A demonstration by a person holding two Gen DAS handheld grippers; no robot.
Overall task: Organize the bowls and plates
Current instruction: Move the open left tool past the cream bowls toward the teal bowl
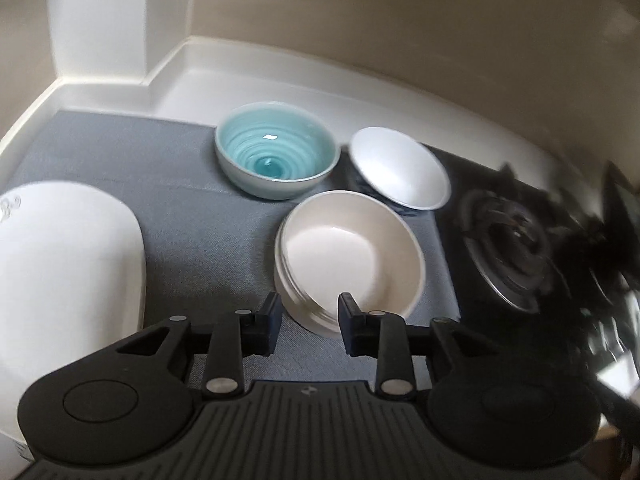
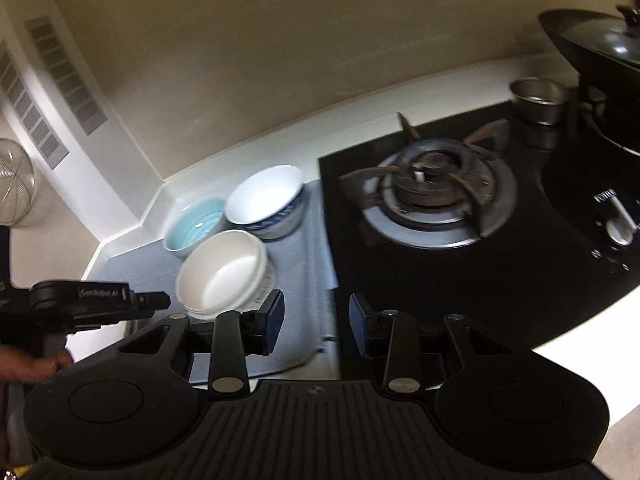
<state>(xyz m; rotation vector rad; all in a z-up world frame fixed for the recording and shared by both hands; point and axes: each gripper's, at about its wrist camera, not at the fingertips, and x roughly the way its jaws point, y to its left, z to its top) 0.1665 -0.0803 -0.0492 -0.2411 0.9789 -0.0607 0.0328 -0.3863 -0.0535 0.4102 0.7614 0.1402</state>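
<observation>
Three groups of bowls sit on a grey mat [image 1: 180, 208]. A teal swirl bowl [image 1: 276, 156] is at the back, with a white bowl with a blue outside [image 1: 400, 168] to its right. A stack of white bowls [image 1: 348, 252] is nearest. My left gripper [image 1: 310, 316] hangs open just over the stack's near rim, its pads pressing on nothing. In the right wrist view the same stack [image 2: 222, 272], teal bowl [image 2: 196, 224] and blue-patterned bowl [image 2: 264, 196] show. The left gripper [image 2: 160, 302] comes in from the left beside the stack. My right gripper [image 2: 316, 320] is open and empty over the mat's right edge.
A large white dish [image 1: 68, 256] lies at the mat's left. Right of the mat is a black gas hob with a burner [image 2: 432, 188] and a knob [image 2: 620, 228]. Behind it stand a steel cup [image 2: 538, 100] and a lidded black wok [image 2: 592, 48]. A hand [image 2: 28, 364] holds the left gripper.
</observation>
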